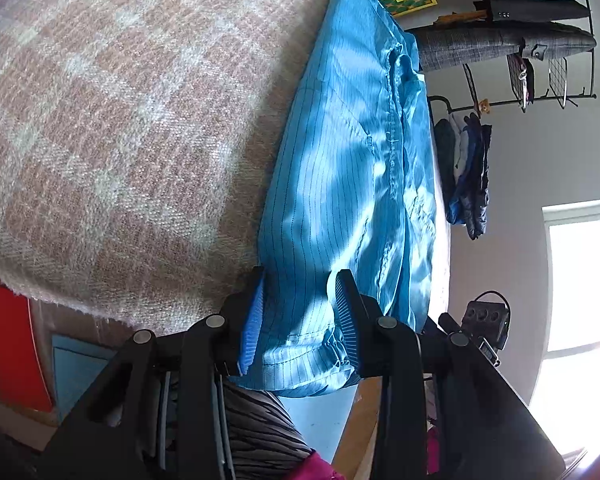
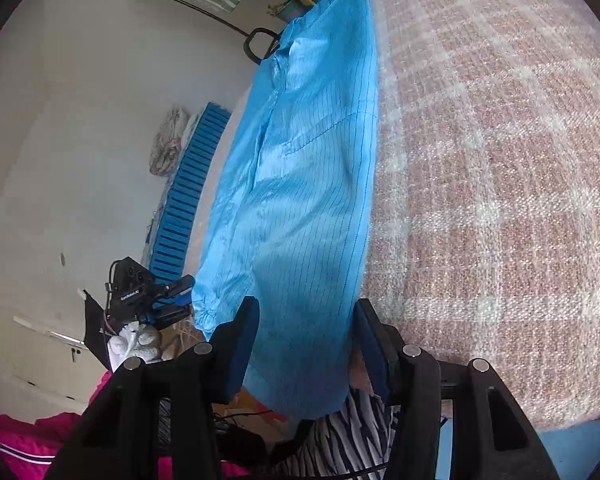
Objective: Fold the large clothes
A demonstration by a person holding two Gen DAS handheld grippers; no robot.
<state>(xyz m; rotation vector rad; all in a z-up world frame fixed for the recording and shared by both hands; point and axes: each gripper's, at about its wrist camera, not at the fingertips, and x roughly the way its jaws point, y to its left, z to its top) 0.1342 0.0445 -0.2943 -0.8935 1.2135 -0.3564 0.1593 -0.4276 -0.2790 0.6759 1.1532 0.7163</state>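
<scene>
A light blue pinstriped garment (image 1: 352, 168) lies folded into a long strip along the edge of a pink and white checked blanket (image 1: 120, 120). In the left wrist view my left gripper (image 1: 300, 312) straddles the near end with its elastic cuff; the blue pads (image 1: 254, 320) stand apart on either side of the cloth without pinching it. In the right wrist view the same garment (image 2: 300, 168) runs away from my right gripper (image 2: 306, 344), whose jaws stand wide around the near hem, the cloth loose between them. The left gripper (image 2: 172, 300) shows beside the cuff.
The blanket (image 2: 500, 200) covers the work surface to the right. A clothes rack (image 1: 540, 20) with hanging garments stands by the wall, and a bright window (image 1: 588, 280) beyond. A blue slatted panel (image 2: 188, 192) leans on the wall. Pink cloth (image 2: 16, 440) and striped fabric (image 2: 340, 432) lie below.
</scene>
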